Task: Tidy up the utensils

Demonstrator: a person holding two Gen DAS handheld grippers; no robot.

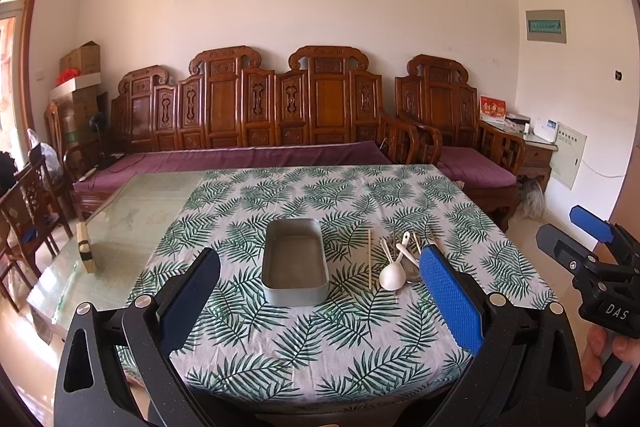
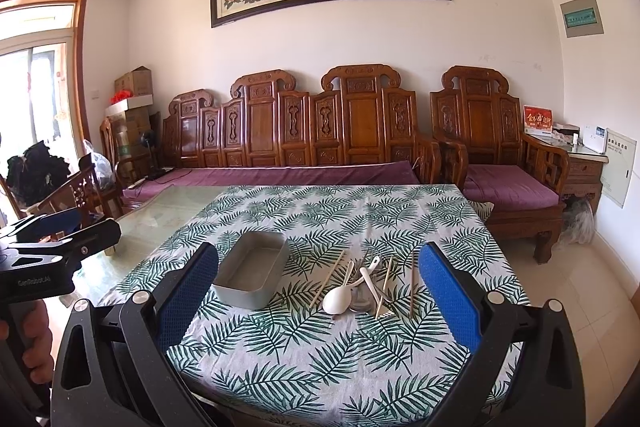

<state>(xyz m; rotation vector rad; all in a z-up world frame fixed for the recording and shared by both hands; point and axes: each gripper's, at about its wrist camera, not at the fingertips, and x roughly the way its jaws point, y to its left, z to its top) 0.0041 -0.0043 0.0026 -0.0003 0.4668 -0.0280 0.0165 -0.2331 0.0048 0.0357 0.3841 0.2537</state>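
While both claws hang above the near edge of the bench [image 2: 132, 223], neither one touches anything on it. The left claw [image 1: 320, 303] is spread wide, its fingers framing the grey tin [image 1: 295, 261], with nothing between them. The right claw [image 2: 320, 297] is likewise spread wide and holds nothing; between its blue pads [image 2: 448, 297] lies the heap of utensils.

The grey tin, a shallow rectangular box with rounded corners, sits open and bare inside on the leaf-print cloth [image 2: 320, 359] that covers the right part of the bench. Just to the right of the tin lies a loose pile: a white ladle-like spoon [image 2: 338, 299] with its bowl toward the camera, a second white spoon [image 2: 370, 277] crossing over it, a metal spoon [image 2: 360, 301] partly under them, and several pale chopsticks [image 2: 328, 283]. One chopstick lies nearest the tin, apart from it; another [image 2: 412, 285] lies farthest from the tin, at the pile's right edge. All of the utensils are outside the tin.

Beyond the tin stands a carved wooden sofa [image 1: 256, 107] with purple cushions.
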